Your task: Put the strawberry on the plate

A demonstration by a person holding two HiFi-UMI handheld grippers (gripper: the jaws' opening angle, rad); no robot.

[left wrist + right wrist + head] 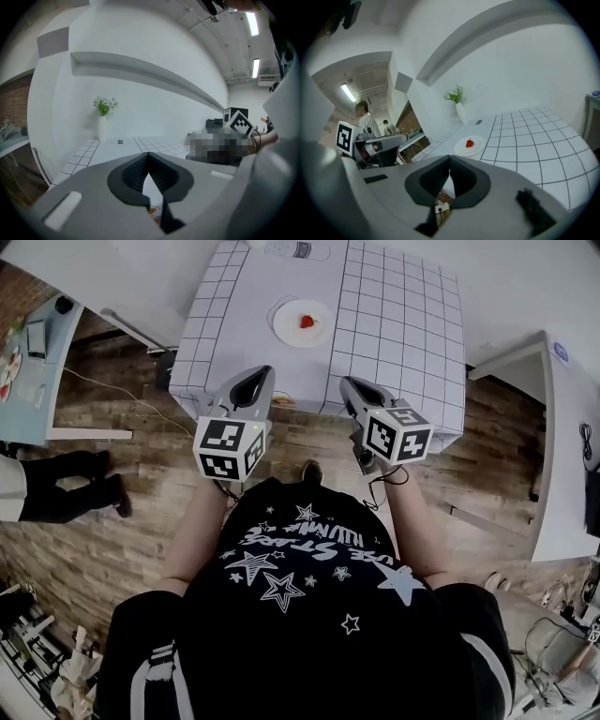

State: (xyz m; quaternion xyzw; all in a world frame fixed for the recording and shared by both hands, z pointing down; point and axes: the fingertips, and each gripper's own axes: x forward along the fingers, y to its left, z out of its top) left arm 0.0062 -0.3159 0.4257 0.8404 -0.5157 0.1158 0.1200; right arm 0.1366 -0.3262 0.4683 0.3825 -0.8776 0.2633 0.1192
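The head view looks steeply down over the person's (300, 596) chest, with the table (394, 324) ahead and well apart. Each gripper view sits low, off the table's near edge, and faces across the top toward the vase (101, 129) (461, 112) at the far wall. The head and right gripper views share the plate (286, 326) (479, 147).
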